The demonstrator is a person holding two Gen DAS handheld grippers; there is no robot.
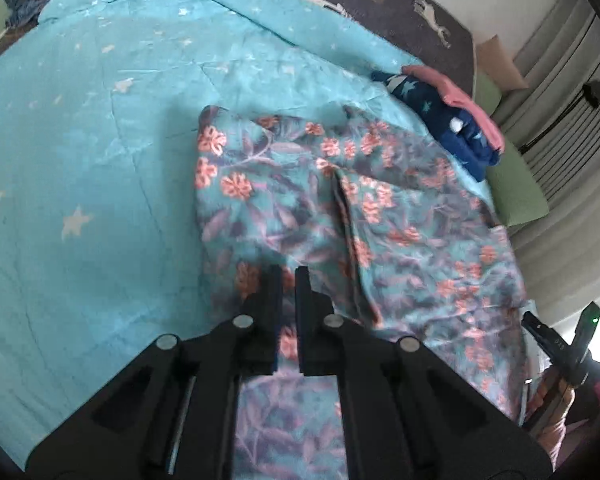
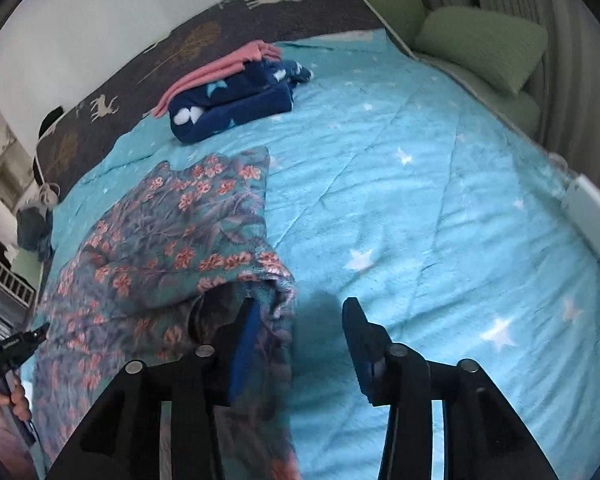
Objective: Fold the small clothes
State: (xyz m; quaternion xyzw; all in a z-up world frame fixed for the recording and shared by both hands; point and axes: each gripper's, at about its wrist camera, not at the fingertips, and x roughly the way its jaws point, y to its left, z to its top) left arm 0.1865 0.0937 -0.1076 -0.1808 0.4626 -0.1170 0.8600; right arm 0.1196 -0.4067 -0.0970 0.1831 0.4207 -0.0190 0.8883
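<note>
A floral teal garment (image 1: 380, 208) (image 2: 172, 220) with pink flowers lies spread on the light blue star bedspread (image 1: 80, 140) (image 2: 420, 200). My left gripper (image 1: 288, 280) hangs over the garment's near part. Its jaws stand almost together, with floral cloth showing in the narrow slit; whether the pads pinch it is unclear. My right gripper (image 2: 299, 304) stands open at the garment's rumpled near corner: the left finger (image 2: 244, 332) touches the cloth edge and the right finger (image 2: 356, 332) is over bare bedspread. Each gripper, with the hand on it, shows at the other view's edge (image 2: 24, 340) (image 1: 560, 320).
A folded stack of navy star cloth and pink cloth (image 1: 452, 120) (image 2: 236, 96) sits at the far side of the bedspread. A dark deer-print blanket (image 2: 220, 32) lies beyond it. Green cushions (image 2: 480, 40) (image 1: 516, 188) line the bed's edge by the curtain.
</note>
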